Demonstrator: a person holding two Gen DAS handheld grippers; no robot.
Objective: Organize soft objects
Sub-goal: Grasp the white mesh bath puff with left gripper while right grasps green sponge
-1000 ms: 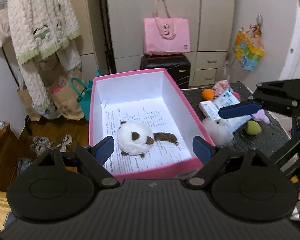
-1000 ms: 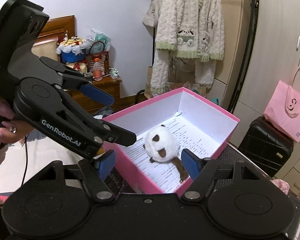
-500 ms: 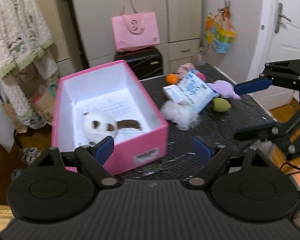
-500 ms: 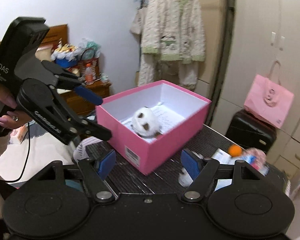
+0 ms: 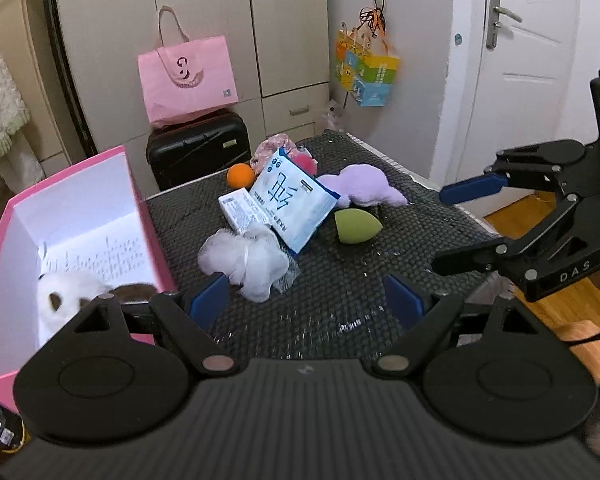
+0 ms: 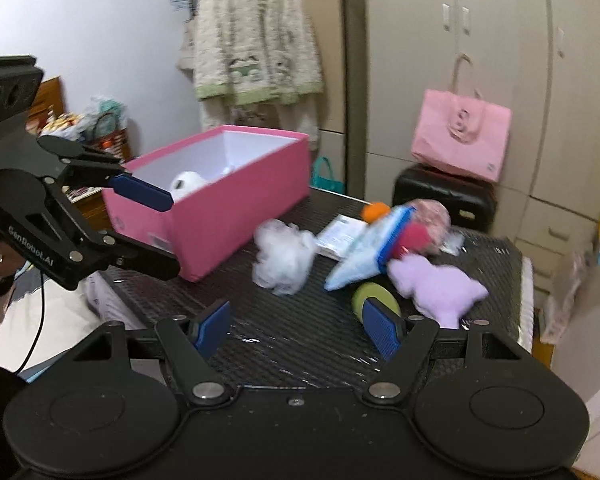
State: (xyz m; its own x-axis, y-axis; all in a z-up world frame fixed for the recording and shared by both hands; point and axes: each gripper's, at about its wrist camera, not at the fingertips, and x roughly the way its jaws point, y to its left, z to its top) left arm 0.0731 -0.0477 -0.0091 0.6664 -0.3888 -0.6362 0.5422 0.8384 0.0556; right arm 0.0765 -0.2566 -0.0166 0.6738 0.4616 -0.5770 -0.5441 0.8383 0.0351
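Note:
A pink box (image 5: 140,208) (image 6: 236,208) stands at the table's left and holds a white and brown plush (image 5: 66,296) (image 6: 186,182). On the black mat lie a white mesh puff (image 5: 248,260) (image 6: 284,256), a blue-white tissue pack (image 5: 292,200) (image 6: 360,256), a green sponge (image 5: 356,226) (image 6: 370,294), a purple plush (image 5: 366,186) (image 6: 436,284) and an orange ball (image 5: 240,176) (image 6: 374,211). My left gripper (image 5: 306,298) is open and empty, above the mat in front of the puff. My right gripper (image 6: 296,326) is open and empty, near the green sponge.
A pink fluffy item (image 5: 274,148) (image 6: 428,216) lies behind the pack. A black suitcase (image 5: 198,152) with a pink bag (image 5: 188,76) stands behind the table. A door (image 5: 516,80) is at the right. A cardigan (image 6: 256,40) hangs on the wall.
Both grippers have swung right, away from the pink box and toward the pile of soft objects on the mat. The plush stays in the box. Both stay open.

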